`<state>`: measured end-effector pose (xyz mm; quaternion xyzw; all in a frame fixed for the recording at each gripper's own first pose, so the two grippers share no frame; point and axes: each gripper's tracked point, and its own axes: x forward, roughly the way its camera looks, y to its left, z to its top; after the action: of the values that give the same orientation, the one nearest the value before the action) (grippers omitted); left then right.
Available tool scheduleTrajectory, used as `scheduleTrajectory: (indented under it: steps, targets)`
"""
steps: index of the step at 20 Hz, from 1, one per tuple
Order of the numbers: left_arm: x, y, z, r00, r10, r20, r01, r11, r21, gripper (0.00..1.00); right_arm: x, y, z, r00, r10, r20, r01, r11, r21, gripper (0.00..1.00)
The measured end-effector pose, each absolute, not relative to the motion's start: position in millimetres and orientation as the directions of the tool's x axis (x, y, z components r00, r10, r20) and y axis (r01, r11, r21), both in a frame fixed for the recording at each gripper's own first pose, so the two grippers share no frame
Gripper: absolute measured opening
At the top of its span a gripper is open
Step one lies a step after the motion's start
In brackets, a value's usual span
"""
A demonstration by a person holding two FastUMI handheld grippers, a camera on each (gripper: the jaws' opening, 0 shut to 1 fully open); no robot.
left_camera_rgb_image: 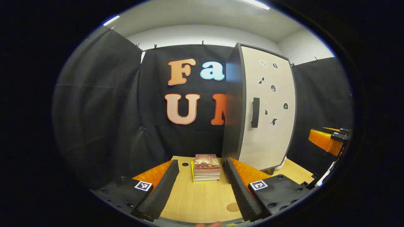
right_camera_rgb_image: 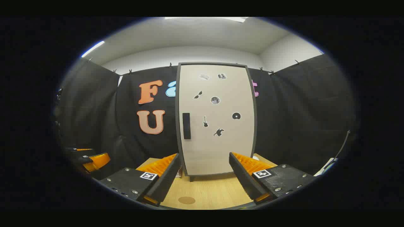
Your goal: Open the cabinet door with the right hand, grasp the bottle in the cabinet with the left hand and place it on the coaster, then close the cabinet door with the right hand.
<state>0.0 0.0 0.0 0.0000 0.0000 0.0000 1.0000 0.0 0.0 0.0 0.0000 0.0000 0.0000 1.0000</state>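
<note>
Black-padded fingers of the left tool (left_camera_rgb_image: 199,186) stand wide apart, released, low over the wooden worktop (left_camera_rgb_image: 202,198). Between them, farther off, lies a stack of books (left_camera_rgb_image: 206,167). A round brown coaster (left_camera_rgb_image: 233,207) lies flat on the worktop just beside the inner edge of one finger. Beyond, the cabinet (left_camera_rgb_image: 262,110) stands upright, its pale door (left_camera_rgb_image: 271,135) shut, a dark handle (left_camera_rgb_image: 255,112) at the door's edge. The other tool shows as an orange body near the view's border.

Right tool (right_camera_rgb_image: 205,176): fingers likewise spread, grasping nothing, facing the door (right_camera_rgb_image: 217,145) squarely. The handle (right_camera_rgb_image: 186,125) sits well apart from the fingers. The coaster (right_camera_rgb_image: 186,200) lies on the worktop (right_camera_rgb_image: 214,194) near one finger. The bottle cannot be seen behind the shut door.
</note>
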Motion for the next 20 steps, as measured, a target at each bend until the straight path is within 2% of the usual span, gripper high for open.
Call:
scheduleTrajectory:
  steps: [1,14,15,20]
  targets:
    - [0,2,0,1.0,0.0,0.002,0.0,1.0,-0.005,0.96,1,1,0,1.0,0.001,-0.002,-0.001,1.0,0.0,0.95]
    - [4,6,0,1.0,0.006,-0.007,-0.006,1.0,-0.017,0.96,8,9,0,1.0,0.011,-0.011,-0.011,1.0,-0.016,0.95]
    - [4,7,0,1.0,0.009,-0.008,-0.01,1.0,-0.016,0.94,9,9,-1,1.0,0.011,-0.013,-0.011,1.0,-0.014,0.95]
    - [7,13,-4,1.0,0.019,-0.015,-0.019,1.0,-0.011,0.96,17,11,-2,1.0,0.007,-0.016,-0.007,1.0,-0.01,0.95]
